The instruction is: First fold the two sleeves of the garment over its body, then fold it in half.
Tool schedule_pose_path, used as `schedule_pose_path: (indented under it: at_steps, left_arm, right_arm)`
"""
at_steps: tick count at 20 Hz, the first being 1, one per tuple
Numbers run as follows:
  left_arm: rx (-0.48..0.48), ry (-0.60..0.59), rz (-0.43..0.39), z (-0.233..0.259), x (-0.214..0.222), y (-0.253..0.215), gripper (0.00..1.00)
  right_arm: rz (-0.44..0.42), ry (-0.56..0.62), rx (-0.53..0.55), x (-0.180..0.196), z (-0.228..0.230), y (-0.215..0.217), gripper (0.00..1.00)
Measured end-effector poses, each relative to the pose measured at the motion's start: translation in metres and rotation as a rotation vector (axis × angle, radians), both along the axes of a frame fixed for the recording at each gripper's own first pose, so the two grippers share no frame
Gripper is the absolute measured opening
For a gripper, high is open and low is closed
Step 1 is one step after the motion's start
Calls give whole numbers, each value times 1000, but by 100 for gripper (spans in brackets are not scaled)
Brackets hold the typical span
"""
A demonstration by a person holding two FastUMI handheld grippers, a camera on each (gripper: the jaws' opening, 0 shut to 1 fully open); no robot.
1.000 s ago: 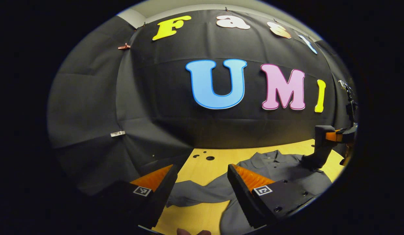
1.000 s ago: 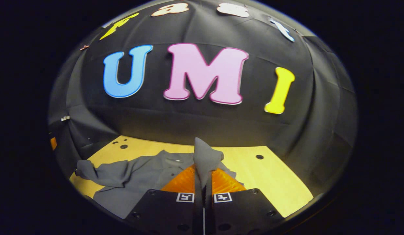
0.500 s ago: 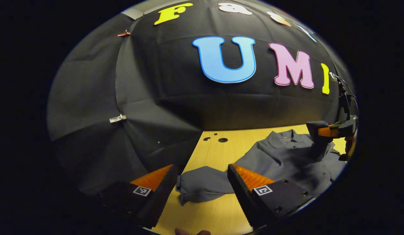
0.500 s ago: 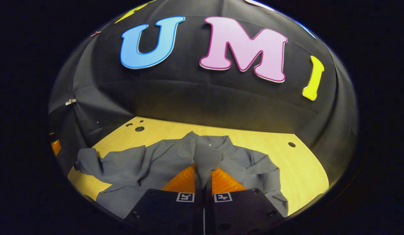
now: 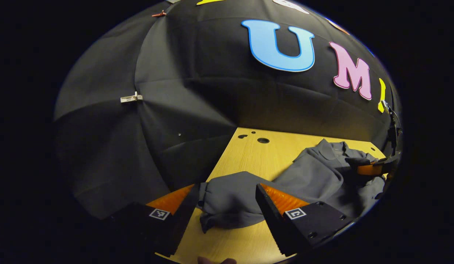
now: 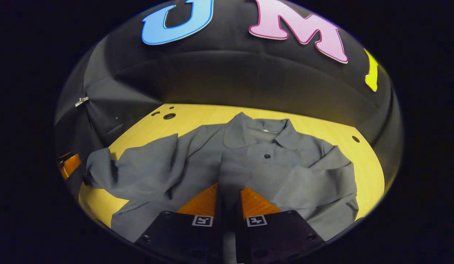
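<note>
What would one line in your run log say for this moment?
right gripper: shut on right sleeve, over shirt body | left gripper: open around left sleeve | fold-in-half: pending

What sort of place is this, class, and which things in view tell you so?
Probably a recording booth, not a home: black cloth walls clipped together, a bare wooden table with drilled holes, and one grey shirt worked by the right gripper.
</note>
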State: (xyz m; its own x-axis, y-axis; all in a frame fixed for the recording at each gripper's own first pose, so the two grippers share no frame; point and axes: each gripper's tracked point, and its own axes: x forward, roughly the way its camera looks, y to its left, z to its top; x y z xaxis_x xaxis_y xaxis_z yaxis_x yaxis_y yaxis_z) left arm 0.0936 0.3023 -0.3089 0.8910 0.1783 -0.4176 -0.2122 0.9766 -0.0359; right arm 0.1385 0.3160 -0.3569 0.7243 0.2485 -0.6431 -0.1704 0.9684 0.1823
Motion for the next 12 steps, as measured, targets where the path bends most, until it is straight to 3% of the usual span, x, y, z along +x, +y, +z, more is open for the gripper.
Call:
schedule_pose_path:
  at_steps: [3, 4, 6, 7, 8, 9, 12]
  left_arm:
    - [19, 47, -26, -19, 6, 1, 98]
    - [18, 60, -33, -23, 9, 0, 98]
    - [10, 81, -40, -32, 12, -1, 98]
    - [8, 94, -42, -36, 14, -1, 98]
    - [9, 106, -42, -39, 15, 0, 98]
    - [11, 120, -45, -44, 16, 0, 98]
    - [14, 159, -41, -55, 19, 1, 98]
  right_arm:
    - [17, 27, 43, -6, -2, 14, 31]
    - [31, 30, 60, -10, -1, 22, 30]
    - [62, 44, 94, -19, 4, 35, 56]
    - [80, 49, 118, -25, 9, 42, 58]
    - [96, 50, 146, -30, 16, 48, 50]
    - [109, 46, 169, -34, 25, 52, 58]
    - [119, 11, 193, -47, 57, 37, 59]
